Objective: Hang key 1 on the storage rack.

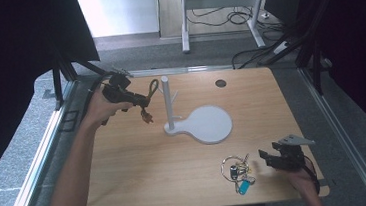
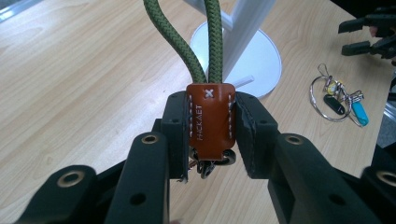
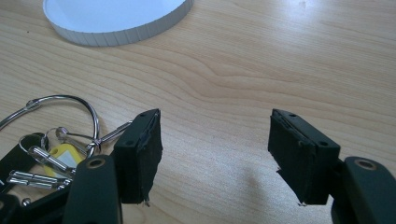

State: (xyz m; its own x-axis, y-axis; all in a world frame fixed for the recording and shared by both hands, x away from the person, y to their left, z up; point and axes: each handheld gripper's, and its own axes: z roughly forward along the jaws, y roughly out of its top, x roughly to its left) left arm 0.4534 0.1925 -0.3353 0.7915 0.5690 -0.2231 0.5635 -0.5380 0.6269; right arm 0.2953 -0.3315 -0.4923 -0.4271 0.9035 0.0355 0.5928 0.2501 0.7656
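Observation:
My left gripper (image 2: 211, 126) is shut on the brown leather tab (image 2: 210, 120) of a green rope loop keychain (image 2: 205, 42). In the high view that gripper (image 1: 143, 102) holds the keychain (image 1: 152, 89) in the air just left of the white stand's post (image 1: 167, 102). The stand has a round white base (image 1: 210, 124). A bunch of keys on a wire ring (image 1: 237, 169), with a blue tag and a yellow tag, lies near the table's front right. My right gripper (image 3: 215, 154) stands open just above the table, to the right of the keys (image 3: 51, 144); in the high view it (image 1: 265, 157) is near the front right corner.
The wooden table (image 1: 141, 162) has a small dark round hole (image 1: 220, 83) at the back right. Metal rails run along both sides. Desk legs and cables stand on the floor beyond the far edge.

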